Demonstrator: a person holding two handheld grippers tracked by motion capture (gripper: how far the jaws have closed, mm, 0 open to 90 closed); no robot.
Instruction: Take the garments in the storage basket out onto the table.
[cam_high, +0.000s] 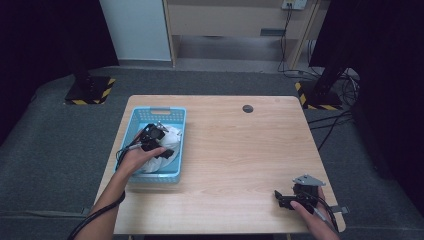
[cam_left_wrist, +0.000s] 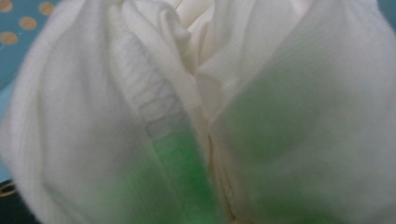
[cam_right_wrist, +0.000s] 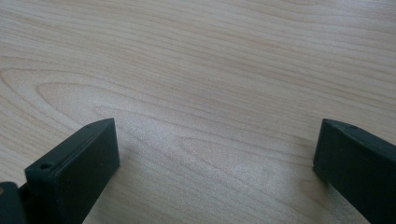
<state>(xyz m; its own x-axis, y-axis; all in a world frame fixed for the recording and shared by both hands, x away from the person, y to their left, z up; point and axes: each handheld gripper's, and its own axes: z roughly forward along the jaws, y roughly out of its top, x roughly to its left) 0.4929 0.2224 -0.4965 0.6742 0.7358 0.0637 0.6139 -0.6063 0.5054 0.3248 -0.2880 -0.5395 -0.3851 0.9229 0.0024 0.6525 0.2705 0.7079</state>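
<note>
A light blue plastic basket (cam_high: 160, 109) stands on the left side of the wooden table (cam_high: 240, 145). A crumpled white cloth (cam_high: 172, 137) lies inside it. My left gripper (cam_high: 152, 135) is down in the basket, pressed against the cloth. In the left gripper view the white cloth (cam_left_wrist: 196, 93) lies bunched in folds right against the camera and hides the jaws; a bit of the basket (cam_left_wrist: 18, 18) shows at the top left. My right gripper (cam_high: 282, 199) rests near the table's front right corner. Its jaws stand open over bare wood, with nothing between them (cam_right_wrist: 217, 158).
A small dark round cap (cam_high: 247, 108) is set in the tabletop near the far edge. On the carpet behind stand two black stands with yellow-striped bases (cam_high: 90, 92) (cam_high: 320, 97), with cables (cam_high: 340, 120) at the right.
</note>
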